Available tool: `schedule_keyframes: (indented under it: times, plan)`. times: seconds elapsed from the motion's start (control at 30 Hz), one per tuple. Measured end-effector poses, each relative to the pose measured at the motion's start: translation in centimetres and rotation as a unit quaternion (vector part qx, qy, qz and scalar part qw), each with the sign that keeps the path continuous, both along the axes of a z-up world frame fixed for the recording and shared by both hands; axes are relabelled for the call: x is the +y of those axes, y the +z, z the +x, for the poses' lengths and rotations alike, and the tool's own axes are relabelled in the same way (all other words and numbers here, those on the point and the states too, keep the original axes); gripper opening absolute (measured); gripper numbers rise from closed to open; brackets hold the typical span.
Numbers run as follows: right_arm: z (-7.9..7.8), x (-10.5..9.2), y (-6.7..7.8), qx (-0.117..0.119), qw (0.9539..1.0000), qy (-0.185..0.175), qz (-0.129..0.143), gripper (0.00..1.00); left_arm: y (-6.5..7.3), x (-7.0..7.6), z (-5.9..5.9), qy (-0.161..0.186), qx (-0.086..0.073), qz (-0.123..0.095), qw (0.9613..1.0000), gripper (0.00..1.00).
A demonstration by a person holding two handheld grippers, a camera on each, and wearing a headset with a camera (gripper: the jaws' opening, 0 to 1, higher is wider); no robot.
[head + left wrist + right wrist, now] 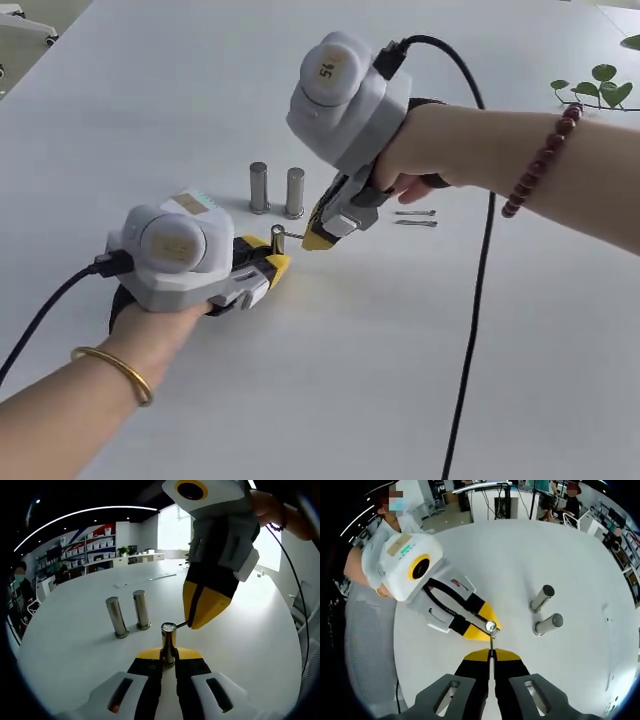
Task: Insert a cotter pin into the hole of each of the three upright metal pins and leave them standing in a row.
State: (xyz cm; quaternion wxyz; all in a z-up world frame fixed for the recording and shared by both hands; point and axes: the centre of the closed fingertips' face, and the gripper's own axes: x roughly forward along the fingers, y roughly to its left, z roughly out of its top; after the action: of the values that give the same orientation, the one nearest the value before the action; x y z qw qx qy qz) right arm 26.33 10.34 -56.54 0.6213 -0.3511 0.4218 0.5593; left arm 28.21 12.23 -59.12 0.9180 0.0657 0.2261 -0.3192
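First insertion: left gripper [275,262] jaws clamp metal pin [168,639], right gripper [318,238] jaws pinch cotter pin [491,643] at its hole; next, push straight through.

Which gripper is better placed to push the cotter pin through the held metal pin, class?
Right. The right gripper grips the cotter pin with its tip at the metal pin's top. The left gripper clamps that pin upright.
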Motion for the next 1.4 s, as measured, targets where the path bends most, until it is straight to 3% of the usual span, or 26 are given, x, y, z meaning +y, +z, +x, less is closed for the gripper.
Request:
schedule_keyframes:
  times: [0.77, 0.9, 1.0, 1.27, 1.4]
  plan:
    - [0.4, 1.5, 0.2, -0.026, 0.9987, 0.031, 0.03, 0.0, -0.2, 0.1, 0.3, 0.042, -0.007, 0.0, 0.9991, 0.07]
    - [0.5, 1.5, 0.3, -0.027, 0.9986, 0.022, 0.039, 0.0, -0.2, 0.2, 0.4, 0.048, -0.006, -0.002, 0.9988, 0.07]
    - [0.6, 1.6, 0.7, -0.028, 0.9982, 0.019, 0.05, 0.06, -0.2, 0.2, 0.4, 0.051, -0.008, -0.001, 0.9987, 0.07]
    - [0.7, 0.6, 1.1, -0.044, 0.998, 0.026, 0.038, 0.02, -0.2, 0.2, 0.4, 0.057, -0.008, -0.003, 0.9983, 0.07]
    - [0.6, 0.8, 1.0, -0.041, 0.9979, 0.027, 0.042, 0.0, -0.2, 0.2, 0.3, 0.057, -0.009, -0.004, 0.9983, 0.07]
